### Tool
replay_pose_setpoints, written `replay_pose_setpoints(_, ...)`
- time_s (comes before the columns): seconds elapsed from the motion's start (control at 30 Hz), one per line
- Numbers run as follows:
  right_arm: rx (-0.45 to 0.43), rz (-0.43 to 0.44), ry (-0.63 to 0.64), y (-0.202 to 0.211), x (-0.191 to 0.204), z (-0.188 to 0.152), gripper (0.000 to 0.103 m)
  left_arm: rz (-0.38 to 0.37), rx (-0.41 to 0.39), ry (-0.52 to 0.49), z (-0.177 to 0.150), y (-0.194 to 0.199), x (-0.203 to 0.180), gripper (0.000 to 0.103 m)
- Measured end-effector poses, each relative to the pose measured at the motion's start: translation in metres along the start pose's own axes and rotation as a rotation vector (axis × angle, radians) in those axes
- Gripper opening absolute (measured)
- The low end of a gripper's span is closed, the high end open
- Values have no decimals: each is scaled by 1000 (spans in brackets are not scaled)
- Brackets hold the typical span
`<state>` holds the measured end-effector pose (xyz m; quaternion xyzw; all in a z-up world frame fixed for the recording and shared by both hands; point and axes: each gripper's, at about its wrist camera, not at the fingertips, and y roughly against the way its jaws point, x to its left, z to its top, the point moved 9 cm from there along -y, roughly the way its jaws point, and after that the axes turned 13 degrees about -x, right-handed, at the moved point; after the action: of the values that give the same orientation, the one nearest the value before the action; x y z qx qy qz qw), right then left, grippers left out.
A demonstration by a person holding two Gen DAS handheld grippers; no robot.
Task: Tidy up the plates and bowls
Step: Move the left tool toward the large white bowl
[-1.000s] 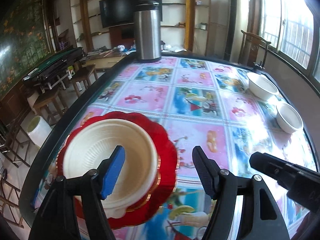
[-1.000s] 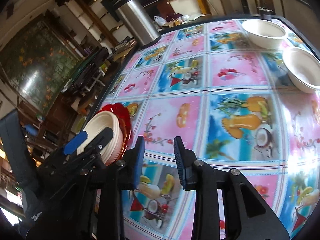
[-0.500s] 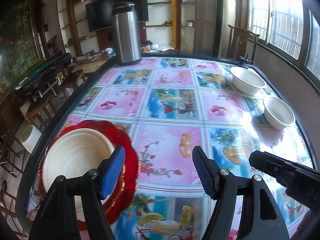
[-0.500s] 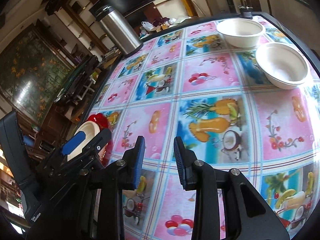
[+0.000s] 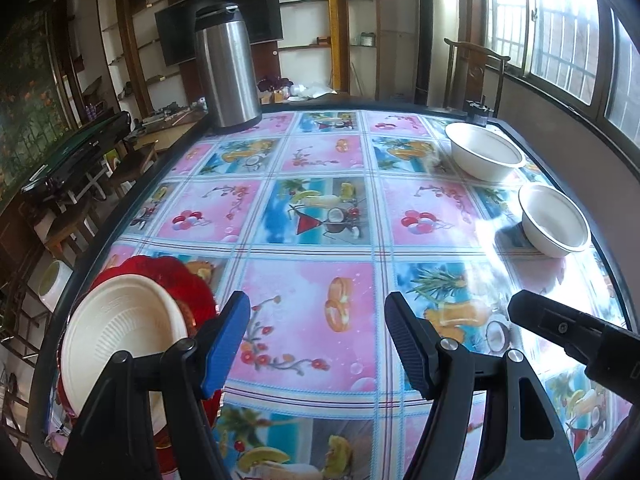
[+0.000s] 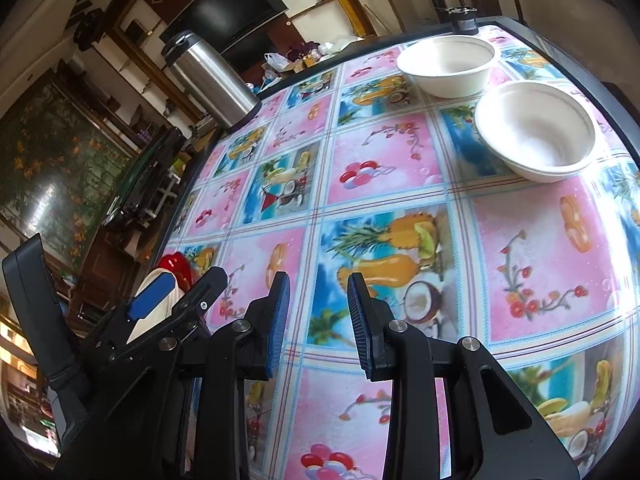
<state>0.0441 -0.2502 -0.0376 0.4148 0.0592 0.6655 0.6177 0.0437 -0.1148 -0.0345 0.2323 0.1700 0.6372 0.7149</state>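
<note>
1. Table point(image 5: 400, 376) w/ a fruit-print cloth fills both views; steel flask point(image 5: 227, 66) stands upright at its far left corner. Using the flask as the marker below.
2. Left gripper point(image 5: 316, 340): jaws apart, fairly wide, nothing between them, only bare cloth under the gap. It hangs over the near end of the table, opposite end from the flask.
3. Right gripper point(image 6: 318, 316): jaws apart but narrower than the left's, nothing held; cloth shows through the gap. Also at the end away from the flask, just right of the left gripper, whose blue pad shows at the left of the right cam.
4. White bowl point(image 5: 124, 336) sits on a red plate point(image 5: 180, 280), on the flask's side of the table but at the near corner, well apart from the flask. It's beside the left gripper's left finger point(image 5: 224, 340), outside the jaws; touching or not, can't tell.
5. Two more white bowls on the side across from the flask: far bowl point(image 6: 448, 65) abt level w/ the flask, near bowl point(image 6: 536, 132) just beside it, closer to the grippers. Both upright, empty, a small gap between them in the left cam.
</note>
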Motion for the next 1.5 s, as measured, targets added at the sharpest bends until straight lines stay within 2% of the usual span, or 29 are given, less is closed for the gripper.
replay_pose_setpoints(0.37,-14,-38,15,2,-12,5,30,-23,20,5,1,-9,-16,70)
replay_pose_setpoints(1.03,-11,-34,-1,-3,-16,9,30,-30,43,11,1,-22,-21,70)
replay_pose_setpoints(1.33,-33,-76,-2,-8,-38,35,29,-49,39,-31,26,-41,-43,72)
replay_pose_setpoints(1.4,-40,-88,-10,-10,-48,46,29,-85,54,-28,33,-51,-53,75)
replay_pose_setpoints(1.5,-69,-105,-32,-10,-65,69,29,-96,63,-25,44,-64,-63,75)
